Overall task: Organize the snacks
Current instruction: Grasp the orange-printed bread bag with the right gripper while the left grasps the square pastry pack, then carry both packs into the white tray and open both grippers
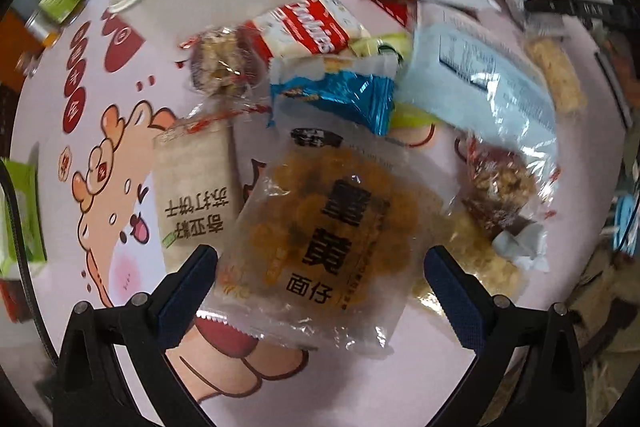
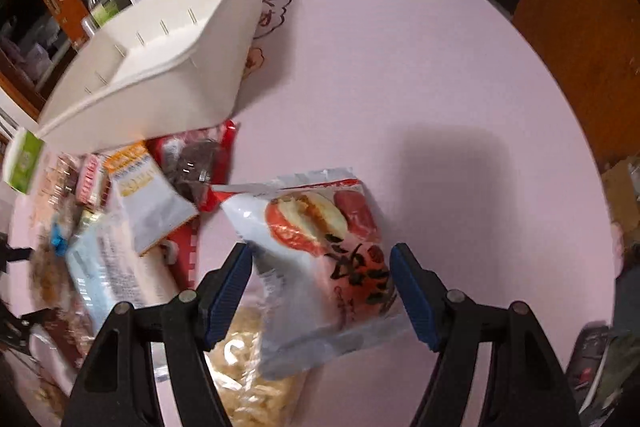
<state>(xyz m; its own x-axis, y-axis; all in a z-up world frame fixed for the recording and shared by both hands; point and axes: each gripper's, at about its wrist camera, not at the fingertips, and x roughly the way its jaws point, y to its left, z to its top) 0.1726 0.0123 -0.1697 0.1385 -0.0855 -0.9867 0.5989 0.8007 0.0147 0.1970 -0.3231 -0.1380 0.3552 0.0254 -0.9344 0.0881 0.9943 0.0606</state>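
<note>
Left wrist view: left gripper (image 1: 320, 271) spread wide, gripping nothing, straddling a clear packet of orange noodle snack (image 1: 320, 227) on the pink table (image 1: 80, 327).
Right wrist view: right gripper (image 2: 322, 291) half open, empty, above a red-and-white bun packet (image 2: 320, 251).
Snack pile: beside the white bin (image 2: 168, 67).

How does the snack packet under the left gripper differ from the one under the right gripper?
The clear packet with orange-brown snack shows its contents through see-through wrap; the white packet with the red bun picture is opaque and printed. The clear packet carries bold black characters on a dark label; the white packet's black characters sit beside pictured food. The clear one overlaps a beige cracker packet; the white one lies at the pile's edge. Both lie between open fingers, ungripped.
</note>
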